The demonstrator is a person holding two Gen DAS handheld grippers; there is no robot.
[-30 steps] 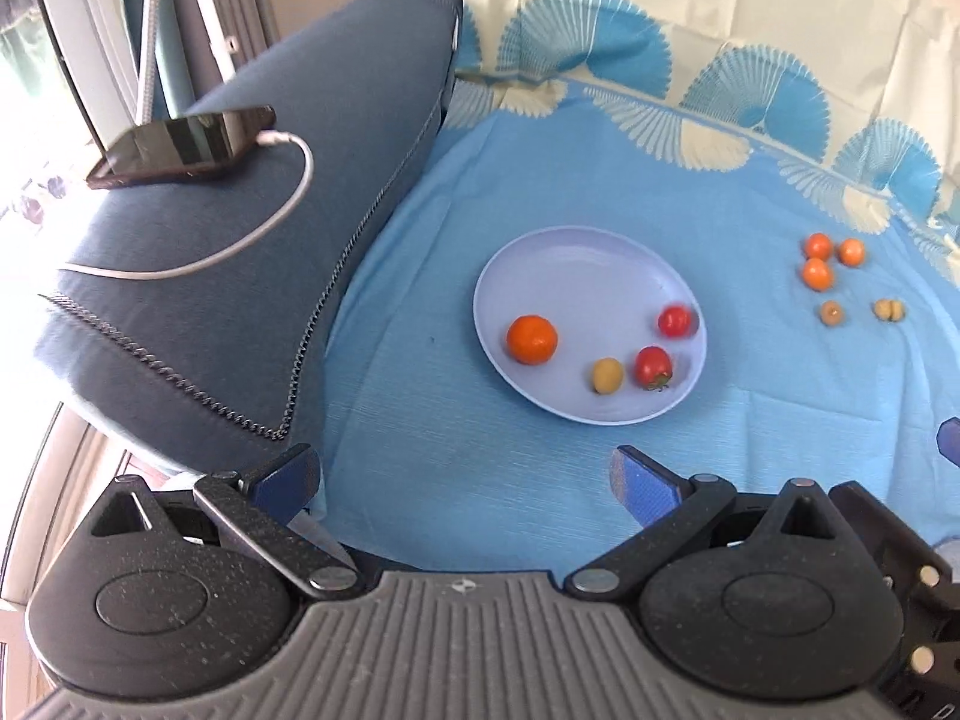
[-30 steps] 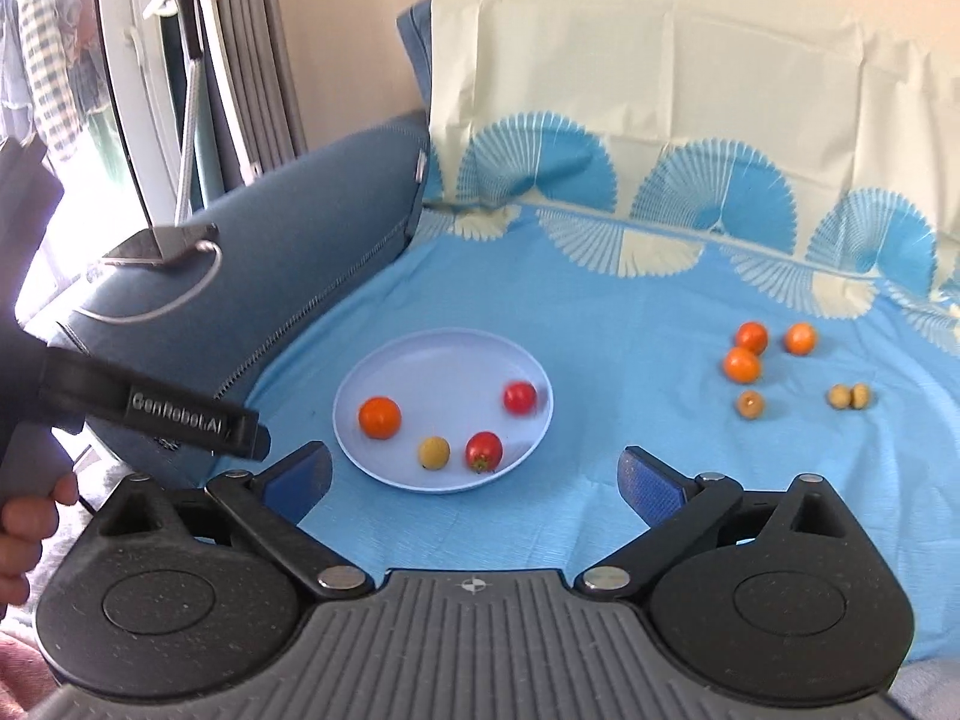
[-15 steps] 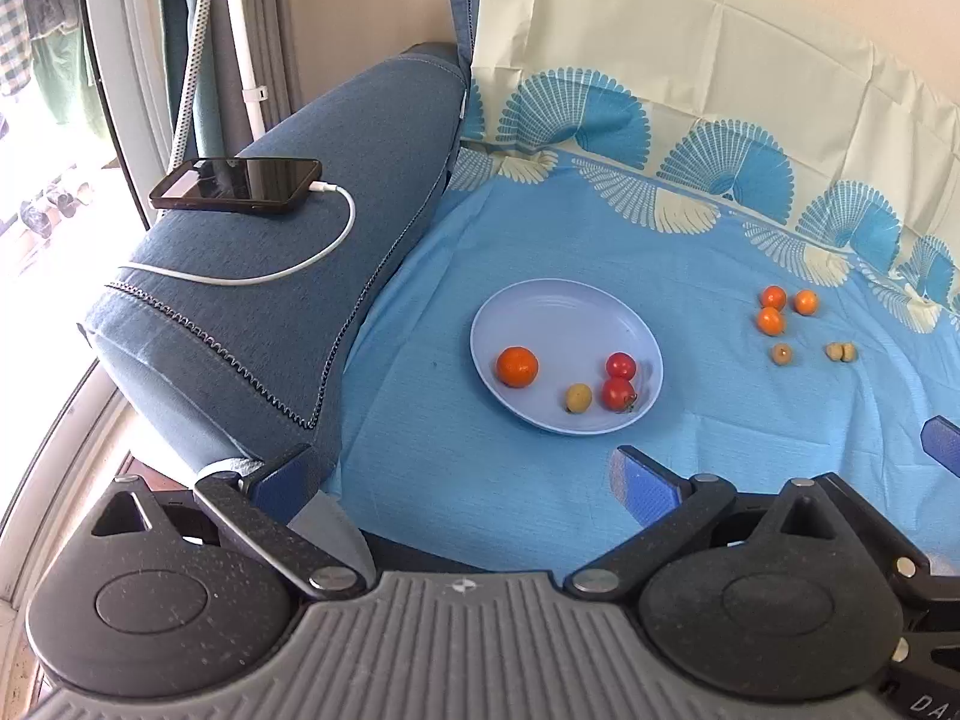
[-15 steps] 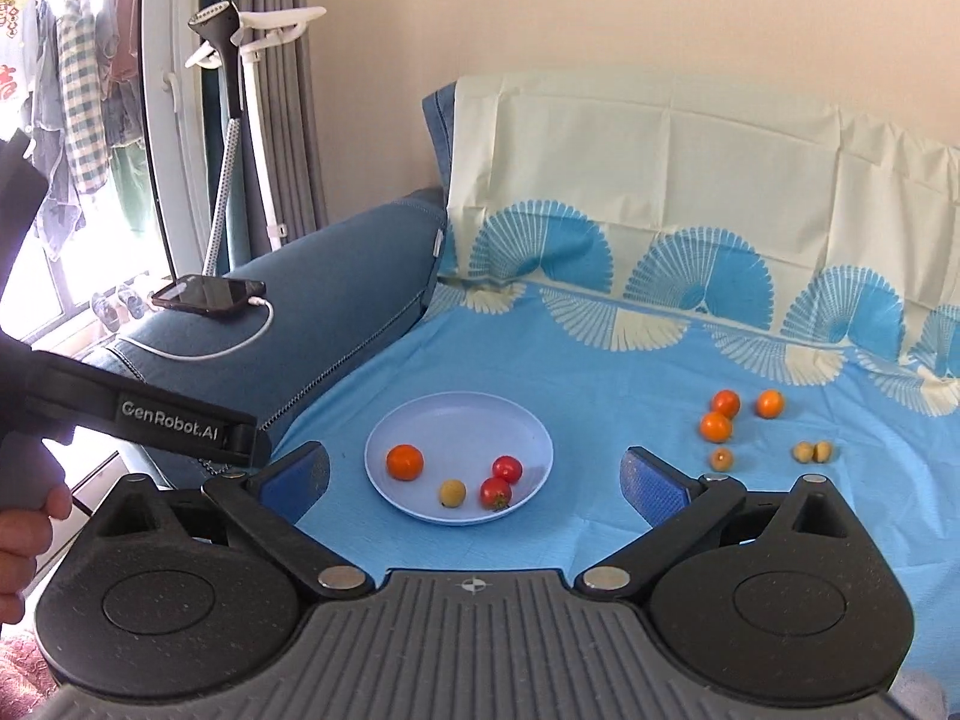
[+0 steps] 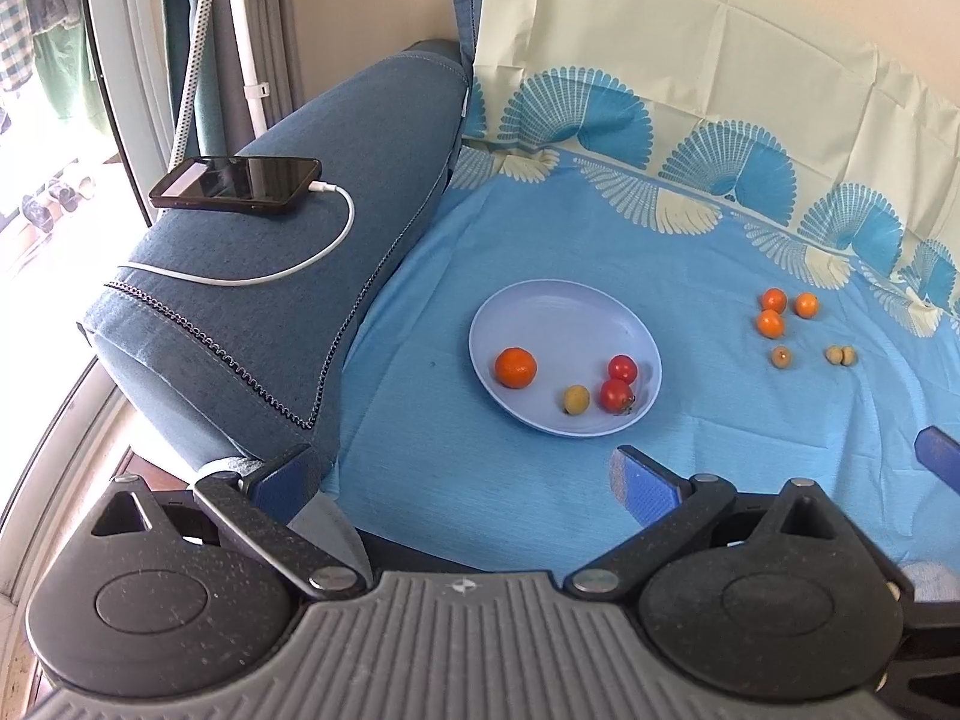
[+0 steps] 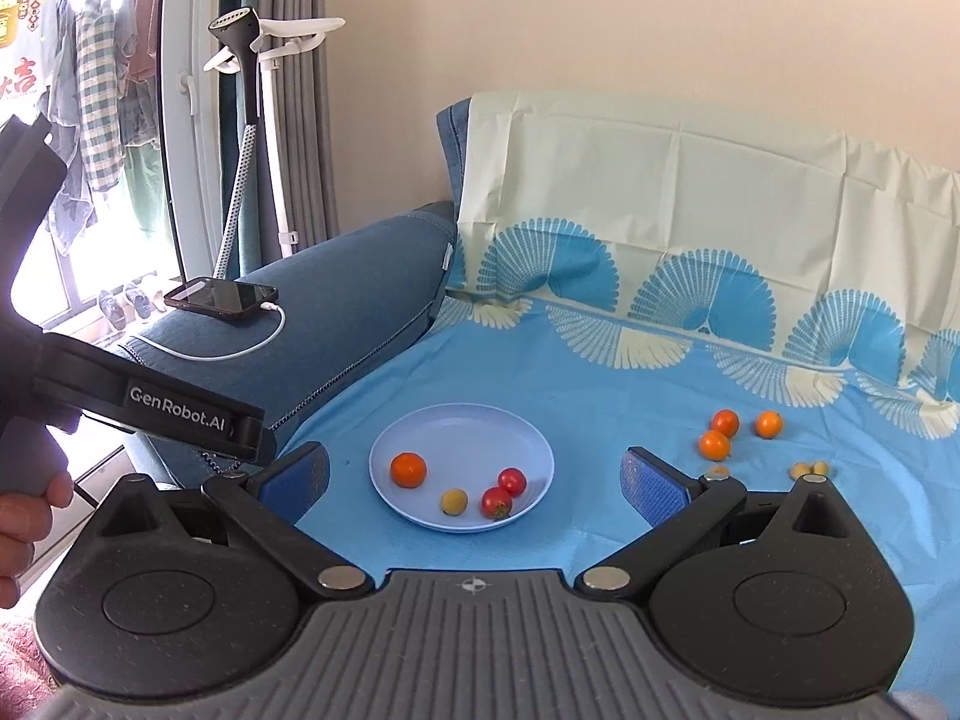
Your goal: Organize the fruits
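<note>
A pale blue plate (image 5: 558, 312) (image 6: 462, 426) lies on the blue cloth and holds an orange fruit (image 5: 515, 367) (image 6: 408, 469), a small yellow fruit (image 5: 576, 399) (image 6: 454, 502) and two red tomatoes (image 5: 618, 383) (image 6: 504, 491). To its right on the cloth lie three small orange fruits (image 5: 774, 312) (image 6: 726, 432) and a few small yellowish fruits (image 5: 840, 355) (image 6: 809, 469). My left gripper (image 5: 462, 474) is open and empty, well short of the plate. My right gripper (image 6: 477, 474) is open and empty too, held back from the plate.
A blue sofa armrest (image 5: 288, 300) (image 6: 360, 288) at the left carries a phone (image 5: 235, 185) (image 6: 221, 298) on a white cable. A patterned cover hangs over the backrest (image 6: 690, 192). A garment steamer stand (image 6: 258, 120) and a window are at the far left. A hand (image 6: 24, 516) holds the left gripper.
Both grippers have pulled back and risen from the plate, so the fruits look smaller and more of the sofa and room shows. The fruits have not moved.
</note>
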